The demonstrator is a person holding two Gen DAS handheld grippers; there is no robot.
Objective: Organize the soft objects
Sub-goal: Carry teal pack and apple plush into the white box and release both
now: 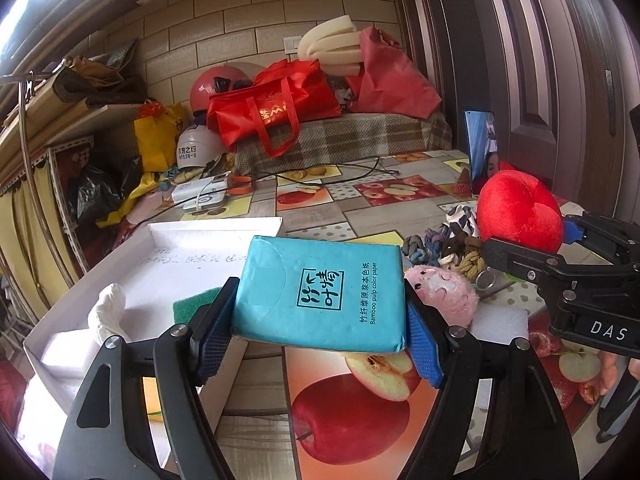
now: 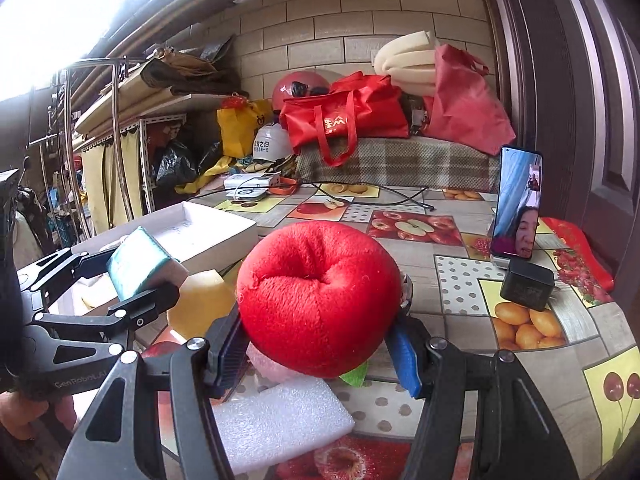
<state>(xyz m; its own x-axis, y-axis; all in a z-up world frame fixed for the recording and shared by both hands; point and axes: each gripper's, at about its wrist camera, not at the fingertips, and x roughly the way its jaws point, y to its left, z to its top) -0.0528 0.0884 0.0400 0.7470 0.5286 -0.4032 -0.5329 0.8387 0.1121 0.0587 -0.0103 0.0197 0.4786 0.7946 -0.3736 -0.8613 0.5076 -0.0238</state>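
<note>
My left gripper (image 1: 320, 332) is shut on a teal tissue pack (image 1: 320, 292) and holds it above the table, just right of the white tray (image 1: 216, 232). The tray holds a white crumpled cloth (image 1: 108, 312), a green scouring pad (image 1: 188, 306) and white foam. My right gripper (image 2: 320, 344) is shut on a red plush apple (image 2: 320, 300), lifted over the table; it also shows in the left wrist view (image 1: 518, 210). A pink plush toy (image 1: 444, 294), a knotted rope toy (image 1: 448, 252), a white foam block (image 2: 280, 420) and a yellow sponge (image 2: 200, 300) lie on the table.
A phone (image 2: 518, 208) stands upright at the right with a black charger (image 2: 526, 284) before it. Cables and a white power bank (image 2: 250, 188) lie at the back. Red bags (image 2: 348, 120), helmets and a shelf crowd the far side. A door is at the right.
</note>
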